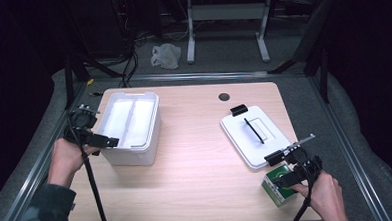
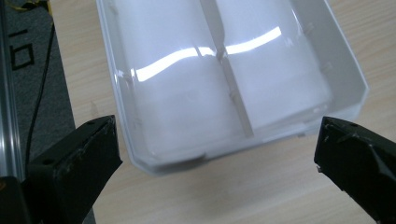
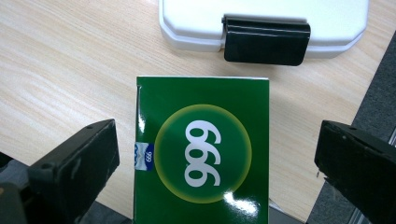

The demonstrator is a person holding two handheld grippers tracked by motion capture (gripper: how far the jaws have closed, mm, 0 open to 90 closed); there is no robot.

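A green box (image 1: 276,186) with a "999" roundel (image 3: 202,154) sits on the table near the front right corner. My right gripper (image 1: 282,170) hovers over it, open. In the right gripper view the box lies between the two wide-apart jaws (image 3: 217,140), with a gap on each side. Just beyond the box lies a white lid (image 1: 254,133) with a black clip (image 3: 265,40) on its near edge. My left gripper (image 1: 103,140) is open at the near left corner of a white bin (image 1: 129,124). The bin (image 2: 224,79) has a middle divider and nothing inside.
The wooden table (image 1: 196,155) has a dark round hole (image 1: 224,97) near its far edge. A grey padded rail (image 1: 31,162) borders the left side. A cable (image 1: 93,190) trails from the left gripper across the near left of the table.
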